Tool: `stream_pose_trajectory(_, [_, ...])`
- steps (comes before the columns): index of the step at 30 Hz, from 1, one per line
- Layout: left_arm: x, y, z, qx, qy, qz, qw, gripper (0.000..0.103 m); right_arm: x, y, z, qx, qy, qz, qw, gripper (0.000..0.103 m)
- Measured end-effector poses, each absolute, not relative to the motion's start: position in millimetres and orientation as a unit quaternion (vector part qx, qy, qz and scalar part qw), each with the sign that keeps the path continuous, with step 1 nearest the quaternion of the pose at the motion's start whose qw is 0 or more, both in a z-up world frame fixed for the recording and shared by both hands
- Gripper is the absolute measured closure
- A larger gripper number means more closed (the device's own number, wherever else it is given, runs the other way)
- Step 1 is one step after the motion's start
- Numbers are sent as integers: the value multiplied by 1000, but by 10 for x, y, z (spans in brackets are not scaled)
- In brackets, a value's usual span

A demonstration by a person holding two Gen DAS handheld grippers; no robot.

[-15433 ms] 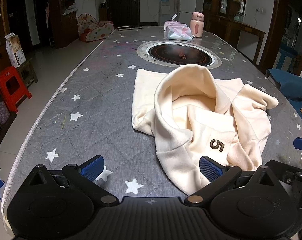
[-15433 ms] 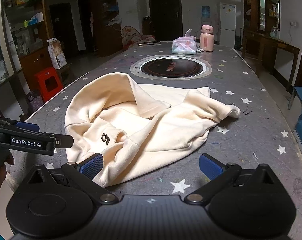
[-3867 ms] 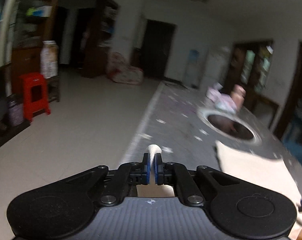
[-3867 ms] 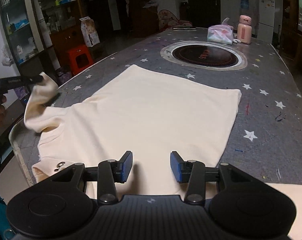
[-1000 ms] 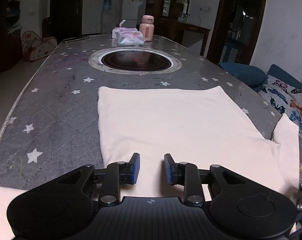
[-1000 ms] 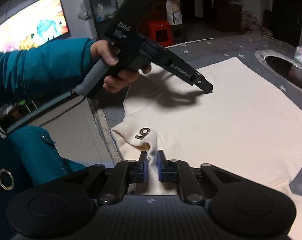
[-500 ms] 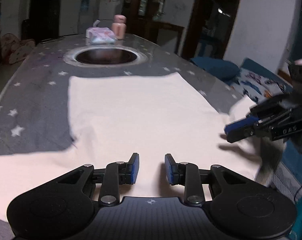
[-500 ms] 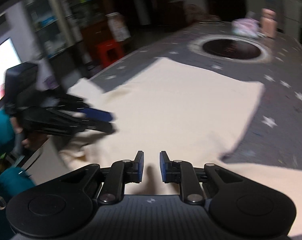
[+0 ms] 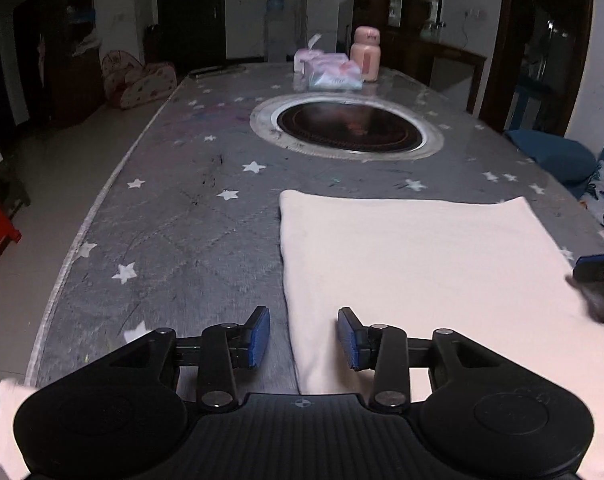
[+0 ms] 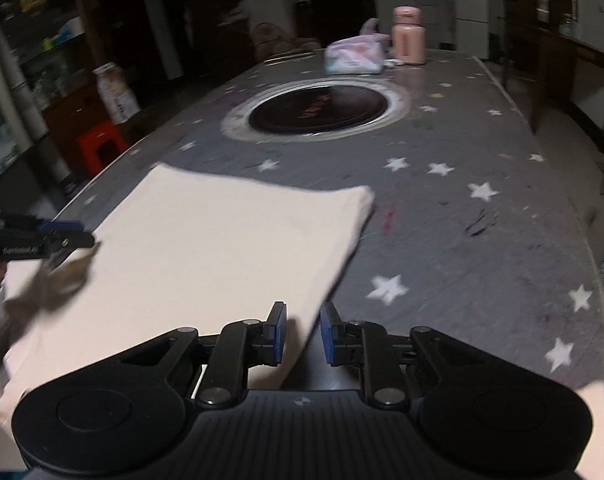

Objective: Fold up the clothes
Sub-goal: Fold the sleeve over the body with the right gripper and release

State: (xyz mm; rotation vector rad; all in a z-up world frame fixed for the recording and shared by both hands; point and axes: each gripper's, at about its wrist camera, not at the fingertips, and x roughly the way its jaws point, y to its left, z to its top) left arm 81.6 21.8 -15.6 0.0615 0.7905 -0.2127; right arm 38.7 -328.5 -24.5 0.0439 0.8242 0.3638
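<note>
We are seeing cream garment [image 10: 222,240] lying flat on star-print table [image 10: 482,240], right gripper [image 10: 301,338] hovering slightly parted over its lower-centre edge, left gripper [image 10: 68,234] entering at left.

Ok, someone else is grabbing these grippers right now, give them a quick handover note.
Left gripper: jaws have just been opening, empty, over the cream sweatshirt's left edge.
Right gripper: open a little, empty, over the sweatshirt's right edge.
Sweatshirt lies spread flat on the star table, short of the round cooktop.
Done: laid out and smoothed.
Left: all the folds.
</note>
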Motion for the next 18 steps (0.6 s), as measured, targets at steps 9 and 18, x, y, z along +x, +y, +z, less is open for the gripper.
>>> stream_pose_trajectory(9, [1093, 116, -214, 41, 392, -126, 910, 75, 684, -3265, -330, 14, 411, 165, 897, 85])
stream_pose_trajectory(18, [1351, -124, -215, 78, 378, -145, 911, 93, 869, -3171, -290, -52, 405, 154, 900, 99])
